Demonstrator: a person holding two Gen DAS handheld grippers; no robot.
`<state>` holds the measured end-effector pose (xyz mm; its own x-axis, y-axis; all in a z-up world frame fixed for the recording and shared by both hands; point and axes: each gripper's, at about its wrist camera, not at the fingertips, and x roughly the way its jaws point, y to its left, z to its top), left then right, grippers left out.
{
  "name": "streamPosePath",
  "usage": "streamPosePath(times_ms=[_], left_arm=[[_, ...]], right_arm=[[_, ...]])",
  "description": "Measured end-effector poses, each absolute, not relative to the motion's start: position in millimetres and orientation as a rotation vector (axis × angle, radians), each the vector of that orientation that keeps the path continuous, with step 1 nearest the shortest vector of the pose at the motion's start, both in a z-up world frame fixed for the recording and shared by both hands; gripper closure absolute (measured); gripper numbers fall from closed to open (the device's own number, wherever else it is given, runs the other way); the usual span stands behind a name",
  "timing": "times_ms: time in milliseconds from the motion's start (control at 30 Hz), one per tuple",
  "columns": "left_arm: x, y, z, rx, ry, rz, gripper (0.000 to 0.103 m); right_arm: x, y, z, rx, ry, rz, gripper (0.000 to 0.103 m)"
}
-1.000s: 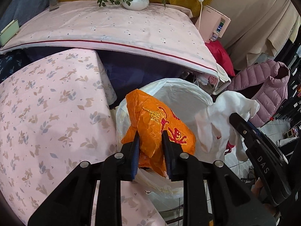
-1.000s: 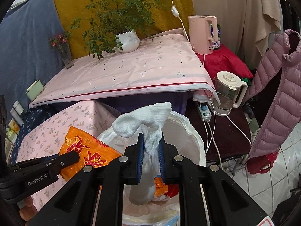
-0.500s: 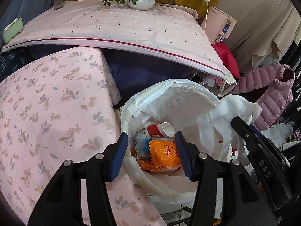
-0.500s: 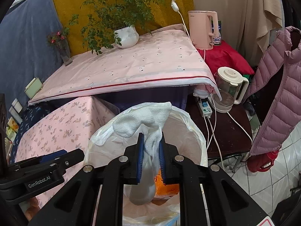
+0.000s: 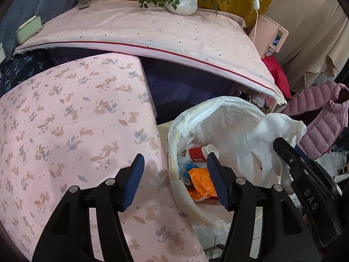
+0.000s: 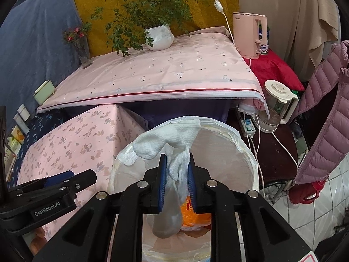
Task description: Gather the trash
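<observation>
A trash bin lined with a white plastic bag (image 5: 218, 109) (image 6: 226, 131) stands beside the low table. Inside lie an orange wrapper (image 5: 201, 183) (image 6: 189, 218) and a red-and-white paper cup (image 5: 199, 152). My left gripper (image 5: 175, 181) is open and empty, at the bin's left rim over the table edge. My right gripper (image 6: 176, 183) is shut on a white cloth (image 6: 168, 144) and holds it over the bin opening. The cloth (image 5: 268, 139) and the right gripper's fingers (image 5: 290, 155) also show at the right of the left wrist view.
A low table with a pink rabbit-print cloth (image 5: 65, 131) is left of the bin. Behind is a higher table (image 6: 152, 74) with a potted plant (image 6: 159, 37). A pink kettle (image 6: 250, 35), a blender jug (image 6: 277, 104), a power strip (image 6: 247, 126) and a purple jacket (image 6: 327, 109) are to the right.
My left gripper opened and dropped the orange wrapper into the bin, then drew back left over the table edge. My right gripper keeps its hold on the white cloth above the bin.
</observation>
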<state>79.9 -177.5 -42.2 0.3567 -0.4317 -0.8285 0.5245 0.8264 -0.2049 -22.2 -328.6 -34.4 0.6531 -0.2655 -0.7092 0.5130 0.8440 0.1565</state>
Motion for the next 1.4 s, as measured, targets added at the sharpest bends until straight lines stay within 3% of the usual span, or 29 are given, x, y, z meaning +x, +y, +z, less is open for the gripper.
streamPosePath(times_ms=[400,467,933,1067,1400], left_arm=[[78,-163,-44,0.109,1.026,-0.577,0.045],[77,-160,-43,0.112,1.014,-0.564,0.035],[62,-147,-43,0.165,0.975,-0.533,0.032],[56,-140,-42,0.179,0.949,-0.513,0.022],[40,-124,-46,0.219,0.916,-0.475,0.014]], right_arm=[[-17,-314,-29,0.333,0.736,-0.425,0.069],[-18,-313,-29,0.329,0.736,-0.426,0.066],[-28,-295,-21,0.240,0.750,-0.447,0.041],[-32,-290,-21,0.209,0.762,-0.454,0.036],[-44,-271,-26,0.156,0.795,-0.456,0.019]])
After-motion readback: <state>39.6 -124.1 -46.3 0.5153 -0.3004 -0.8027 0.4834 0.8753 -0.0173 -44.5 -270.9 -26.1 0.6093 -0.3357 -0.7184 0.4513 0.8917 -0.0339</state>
